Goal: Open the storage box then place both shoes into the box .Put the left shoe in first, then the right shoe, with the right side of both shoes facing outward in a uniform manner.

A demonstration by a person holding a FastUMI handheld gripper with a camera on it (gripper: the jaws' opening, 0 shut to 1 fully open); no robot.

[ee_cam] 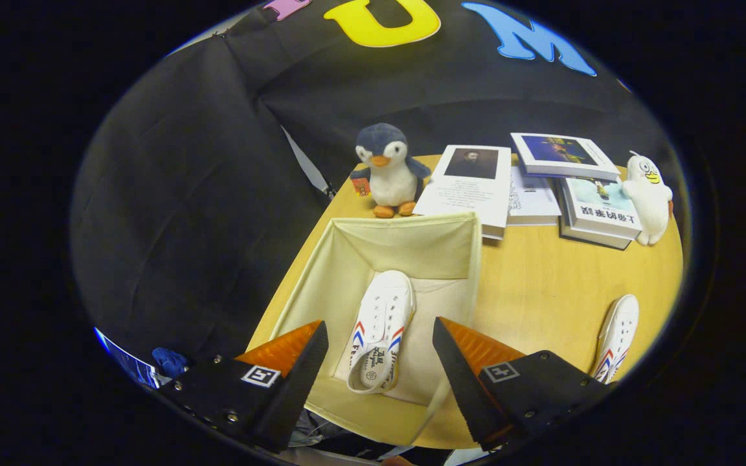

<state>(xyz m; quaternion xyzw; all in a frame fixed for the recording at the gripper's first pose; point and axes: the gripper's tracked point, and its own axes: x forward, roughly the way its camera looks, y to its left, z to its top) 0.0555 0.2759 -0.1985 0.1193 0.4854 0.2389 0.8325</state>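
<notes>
The second shoe (618, 336) at the lower right of the frame is partly cut off, its heel end hidden behind the right finger's housing, so only its white toe and a bit of red-and-blue striping can be made out. The near rim of the storage box (405, 249) is also partly covered by the gripper (379, 362), and what lies below the table's near edge is too dark and cluttered to tell. The box is open, a cream fabric bin standing in the centre of the frame on the wooden table (541, 285). Inside it lies one white shoe (379, 330) with red and blue stripes, sole down, toe pointing toward the far wall of the box. The gripper hangs above the box's near edge, fingers spread wide apart and holding nothing, the shoe showing between them. Beyond the box stand a plush penguin (387, 171), some books (561, 184) and a white plush duck (648, 194).
</notes>
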